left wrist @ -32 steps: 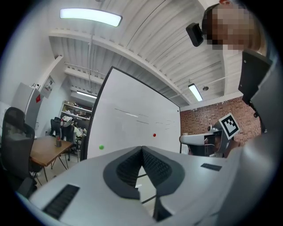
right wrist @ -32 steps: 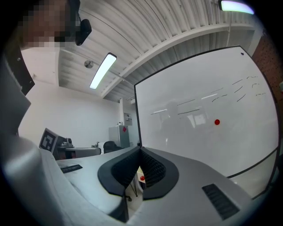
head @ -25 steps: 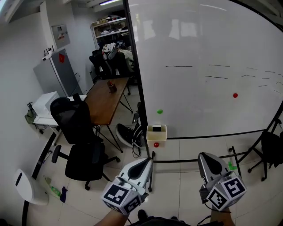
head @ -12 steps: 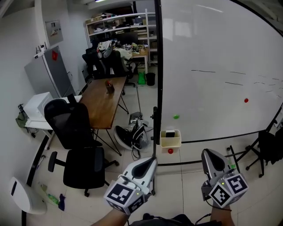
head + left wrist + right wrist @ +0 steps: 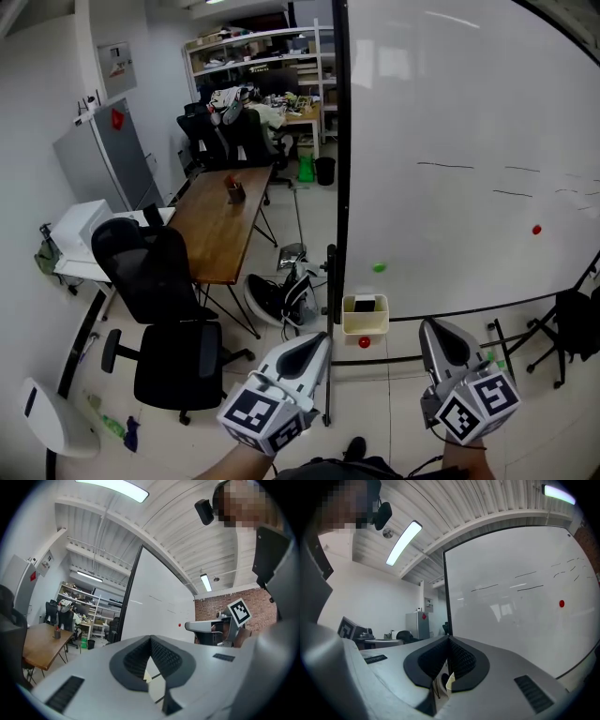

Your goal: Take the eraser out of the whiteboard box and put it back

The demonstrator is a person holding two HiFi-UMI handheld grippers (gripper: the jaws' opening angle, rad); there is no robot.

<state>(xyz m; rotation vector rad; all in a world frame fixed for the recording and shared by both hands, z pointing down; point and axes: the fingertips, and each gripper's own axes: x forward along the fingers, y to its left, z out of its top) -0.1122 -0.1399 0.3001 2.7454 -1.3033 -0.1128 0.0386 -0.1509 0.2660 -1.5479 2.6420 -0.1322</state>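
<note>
Low on the whiteboard (image 5: 450,112), the eraser (image 5: 365,304) lies sideways in its box (image 5: 366,324), left gripper (image 5: 319,340) and right gripper (image 5: 432,330) fingers clenched empty.

1. The right gripper (image 5: 449,640) fills the near foreground. Its 2 grey jaws are closed tip to tip, with nothing between the black ribbed pads (image 5: 461,660).
2. In the narrow slit below the tips, part of a cream box (image 5: 450,681) shows farther off.
3. The whiteboard (image 5: 520,634) takes up the right side. Its black frame edge stands upright just above the jaw tips.
4. On the board there is 1 red magnet (image 5: 561,603) toward the right, with thin dark pen strokes (image 5: 529,588) above and left of it.
5. At the left, the left gripper (image 5: 393,642) reaches in level, its marker cube nearer the edge.
6. Far behind it stands a grey cabinet (image 5: 417,620) bearing a red mark.
7. A ceiling light strip (image 5: 404,542) glows at the upper left.
</note>
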